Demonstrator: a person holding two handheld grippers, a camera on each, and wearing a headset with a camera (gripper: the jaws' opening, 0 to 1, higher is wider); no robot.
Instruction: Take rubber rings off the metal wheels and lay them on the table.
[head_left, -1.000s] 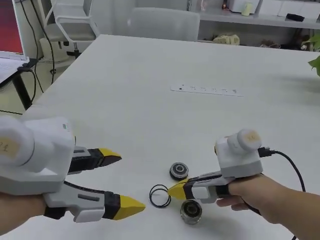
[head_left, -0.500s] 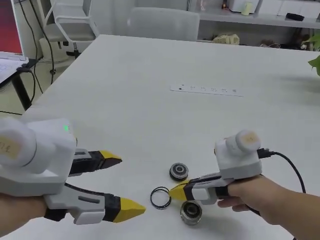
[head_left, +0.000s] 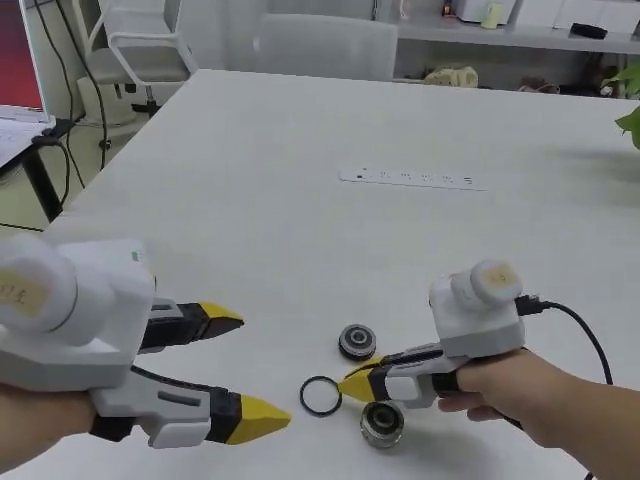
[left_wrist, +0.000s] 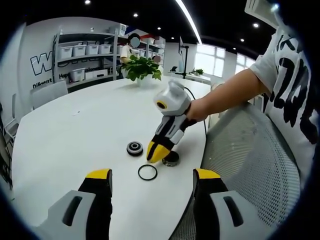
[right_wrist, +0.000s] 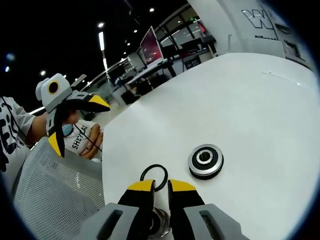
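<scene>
Right tool (head_left: 350, 383), pinched together and empty, half hides one metal wheel (head_left: 384, 426) on the table (head_left: 300, 200) (left tool (head_left: 256, 368) gapes wide); the rubber ring (head_left: 320, 396) beside it, doubled-looking earlier, lies flat.

The broad white table top (head_left: 300, 200) looks smooth and matt, with only a faint sheen. On it, the thin loose black ring (head_left: 320, 396) is dull and rubbery. The small round wheel with a dark band (head_left: 357, 341) has a bright metal hub inside matt black rubber. The bare silvery metal wheel (head_left: 382, 421) is glossy and catches the light. The left gripper (head_left: 250, 365) and the right gripper (head_left: 352, 381) have smooth white plastic housings, matt black jaws and plain yellow plastic-looking tips. The thin black cable (head_left: 585, 335) has a smooth sheath. The grey mesh chair (left_wrist: 240, 150) is open-woven and rough-looking. The white printed T-shirt (left_wrist: 292, 75) is soft cloth.
</scene>
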